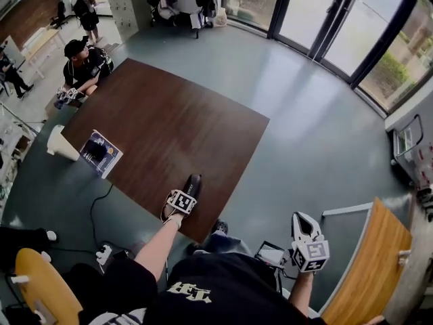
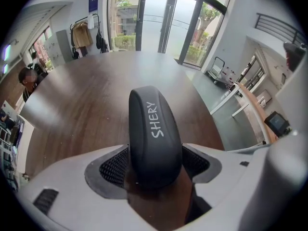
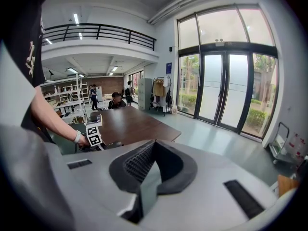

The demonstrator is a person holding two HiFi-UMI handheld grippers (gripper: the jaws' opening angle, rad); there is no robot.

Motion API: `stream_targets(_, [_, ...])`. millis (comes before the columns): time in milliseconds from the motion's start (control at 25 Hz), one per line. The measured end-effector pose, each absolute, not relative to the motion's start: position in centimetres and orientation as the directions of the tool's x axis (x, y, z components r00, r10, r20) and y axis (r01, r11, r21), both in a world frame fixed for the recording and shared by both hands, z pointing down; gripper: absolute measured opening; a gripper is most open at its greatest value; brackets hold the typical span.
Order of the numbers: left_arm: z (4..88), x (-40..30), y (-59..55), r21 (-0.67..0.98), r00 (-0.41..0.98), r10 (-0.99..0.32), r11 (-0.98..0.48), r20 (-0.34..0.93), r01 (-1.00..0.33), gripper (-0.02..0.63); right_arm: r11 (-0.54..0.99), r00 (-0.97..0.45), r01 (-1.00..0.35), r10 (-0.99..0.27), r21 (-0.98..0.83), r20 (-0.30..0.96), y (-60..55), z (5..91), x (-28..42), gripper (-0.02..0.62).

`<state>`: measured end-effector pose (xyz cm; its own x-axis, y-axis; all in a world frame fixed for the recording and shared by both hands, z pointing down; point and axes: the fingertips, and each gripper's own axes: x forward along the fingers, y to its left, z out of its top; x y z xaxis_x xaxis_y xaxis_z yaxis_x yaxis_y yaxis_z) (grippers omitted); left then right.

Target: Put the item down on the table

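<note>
A black, rounded oblong case [image 2: 153, 134] with "SHERY" printed on it is clamped between the pads of my left gripper [image 2: 154, 165], which is shut on it. The head view shows this case [image 1: 193, 183] and the left gripper [image 1: 189, 191] over the near corner of the dark brown table [image 1: 169, 124]; I cannot tell whether the case touches the wood. My right gripper [image 1: 302, 221] hangs to the right of the table, over the grey floor. Its jaws [image 3: 149, 163] are shut together with nothing between them.
A blue-and-white box [image 1: 101, 154] lies at the table's left edge, beside a white object [image 1: 61, 145]. A seated person [image 1: 84, 62] is at the far left corner. A light wooden desk [image 1: 369, 269] stands at the right and a yellow chair [image 1: 37, 283] at the lower left.
</note>
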<state>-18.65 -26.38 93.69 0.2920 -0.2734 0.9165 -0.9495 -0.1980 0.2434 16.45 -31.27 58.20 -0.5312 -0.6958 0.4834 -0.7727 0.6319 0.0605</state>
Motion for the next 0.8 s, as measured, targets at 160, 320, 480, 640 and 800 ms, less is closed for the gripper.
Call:
stream_targets(160, [92.2, -22.8, -28.6, 0.096, 0.183, -0.417, -0.221, 0.89, -0.971, 0.334, 0.651, -0.545, -0.757, -0.677, 0.057, 0.495, -31.0, 59.3, 14.2, -0.012])
stream_targets(320, [90.6, -23.4, -26.9, 0.129, 0.199, -0.434, -0.185, 0.879, -0.974, 0.334, 0.67, -0.562, -0.741, -0.662, 0.055, 0.496, -30.5, 59.3, 12.9, -0.011])
stream_targets(480, [88.1, -23.8, -25.8, 0.184, 0.234, -0.497, -0.147, 0.836, -0.972, 0.333, 0.69, -0.581, -0.721, -0.649, 0.059, 0.491, -30.3, 59.1, 11.3, -0.011])
stream_targets(640, [85.1, -24.5, -24.8, 0.24, 0.259, -0.584, -0.111, 0.77, -0.964, 0.333, 0.709, -0.601, -0.702, -0.634, 0.058, 0.487, -29.8, 59.2, 9.6, -0.012])
stream_targets(800, [81.3, -24.1, -23.2, 0.349, 0.312, -0.682, -0.089, 0.662, -0.933, 0.32, 0.734, -0.622, -0.676, -0.612, 0.058, 0.488, -28.8, 59.3, 7.6, -0.011])
